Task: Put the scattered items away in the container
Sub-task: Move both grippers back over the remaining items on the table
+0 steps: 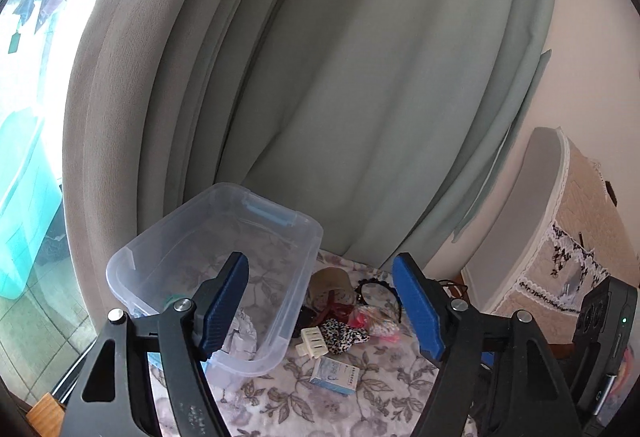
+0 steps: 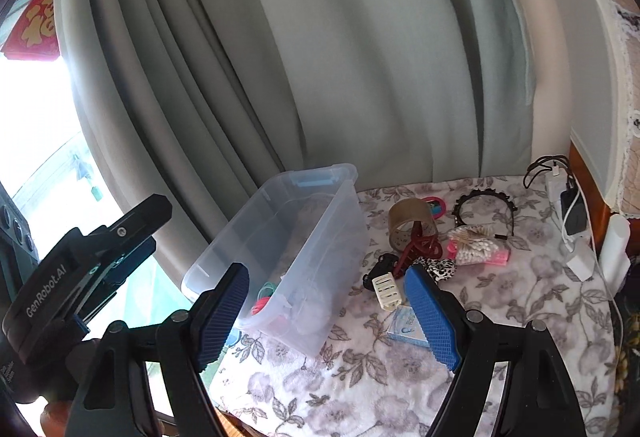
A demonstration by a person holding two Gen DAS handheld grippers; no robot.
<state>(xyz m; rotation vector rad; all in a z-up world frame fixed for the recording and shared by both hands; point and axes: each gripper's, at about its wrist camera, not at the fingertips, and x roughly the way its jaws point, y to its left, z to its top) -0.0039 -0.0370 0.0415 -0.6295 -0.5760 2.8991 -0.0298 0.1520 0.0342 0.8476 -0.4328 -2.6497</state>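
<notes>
The left gripper [image 1: 320, 303] hangs above the near end of the table with its jaws spread and nothing between the blue pads; the right gripper [image 2: 326, 313] is likewise released and empty, poised just near of the loose pile. Directly beyond it lies a small blue-and-white box [image 2: 406, 327], with a cream ribbed clip [image 2: 386, 291] touching a black clip [image 2: 378, 269] just beyond; farther on sit a leopard-print scrunchie [image 2: 440, 269], a dark red claw clip [image 2: 418, 243] leaning on a roll of brown tape [image 2: 412, 223], a bag of cotton swabs [image 2: 478, 245] and, farthest, a black headband [image 2: 486, 205].

The clear container [image 2: 280, 249] stands to the left of the pile on the floral cloth [image 2: 500, 317], open-topped; a few items already lie in its near end, a pink and a teal hair tie among them, though through the cloudy wall I cannot tell the rest.

The step in hand looks like choosing the next pick. The box is the closest and cleanest target; the right gripper would do best to come down straddling its narrow sides, keeping clear of the cream clip, then lift fully before crossing left so the container's rim is not clipped; the left gripper can steady the container wall if it slides on the soft cloth.
</notes>
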